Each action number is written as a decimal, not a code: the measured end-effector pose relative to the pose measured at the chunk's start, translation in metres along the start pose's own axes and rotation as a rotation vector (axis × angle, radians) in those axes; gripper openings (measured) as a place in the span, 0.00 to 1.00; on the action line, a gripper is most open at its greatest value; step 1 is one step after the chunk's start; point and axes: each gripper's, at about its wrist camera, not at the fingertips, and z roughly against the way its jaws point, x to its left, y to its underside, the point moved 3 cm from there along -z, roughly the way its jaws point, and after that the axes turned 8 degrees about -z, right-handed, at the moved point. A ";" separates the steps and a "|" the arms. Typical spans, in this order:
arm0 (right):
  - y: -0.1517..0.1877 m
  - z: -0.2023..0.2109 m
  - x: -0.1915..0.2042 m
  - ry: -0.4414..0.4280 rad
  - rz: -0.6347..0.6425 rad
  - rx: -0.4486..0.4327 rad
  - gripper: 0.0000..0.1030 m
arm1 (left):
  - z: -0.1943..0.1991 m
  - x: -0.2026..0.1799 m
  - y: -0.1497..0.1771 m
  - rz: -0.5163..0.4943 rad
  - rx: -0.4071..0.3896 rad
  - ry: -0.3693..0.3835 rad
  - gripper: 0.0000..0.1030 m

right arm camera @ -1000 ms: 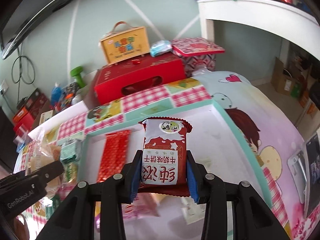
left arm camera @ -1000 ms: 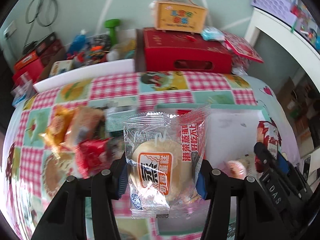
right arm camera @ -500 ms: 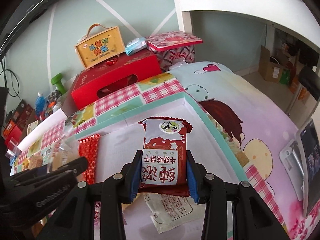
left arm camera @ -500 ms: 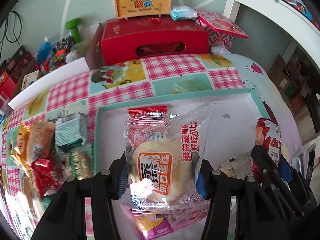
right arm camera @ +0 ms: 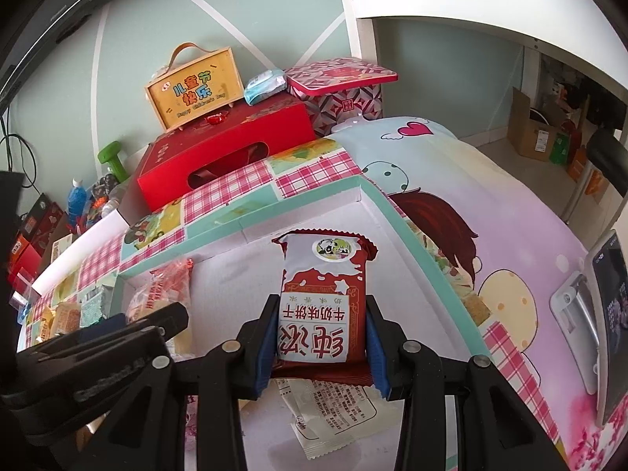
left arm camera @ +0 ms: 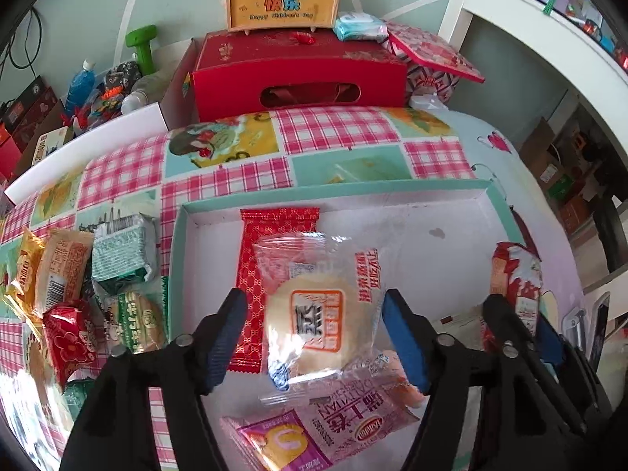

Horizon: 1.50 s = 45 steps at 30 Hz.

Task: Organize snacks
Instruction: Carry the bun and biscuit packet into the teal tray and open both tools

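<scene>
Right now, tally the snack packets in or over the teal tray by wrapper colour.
Red: 1, the long red packet
Clear: 1, the steamed cake packet, between the opening jaws of the left gripper
Pink: 1, the pink packet
White: 1, the white packet
Red-and-white: 1, the milk biscuit packet, in the right gripper
Total: 5

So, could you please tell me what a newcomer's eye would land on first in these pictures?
Probably the clear-wrapped round cake between the opening pads of the left tool, over the teal-rimmed tray with a red packet under it. Next, the red-and-white biscuit packet clamped in the right tool. Behind the tray, a big red box carries a yellow gift case.
</scene>
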 end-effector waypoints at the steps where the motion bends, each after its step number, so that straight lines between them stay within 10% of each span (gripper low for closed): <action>1: 0.000 0.000 0.000 -0.001 0.000 -0.002 0.41 | 0.003 0.001 0.000 0.000 -0.003 -0.004 0.70; 10: 0.000 0.003 0.005 0.001 0.025 0.003 0.44 | 0.027 0.026 0.010 0.048 -0.016 -0.096 0.73; 26: 0.007 0.003 0.021 0.051 0.114 0.060 0.99 | 0.029 0.065 0.035 0.152 -0.019 -0.189 0.88; 45: 0.018 0.007 0.043 0.058 0.129 0.109 1.00 | 0.054 0.111 0.060 0.210 -0.040 -0.255 0.92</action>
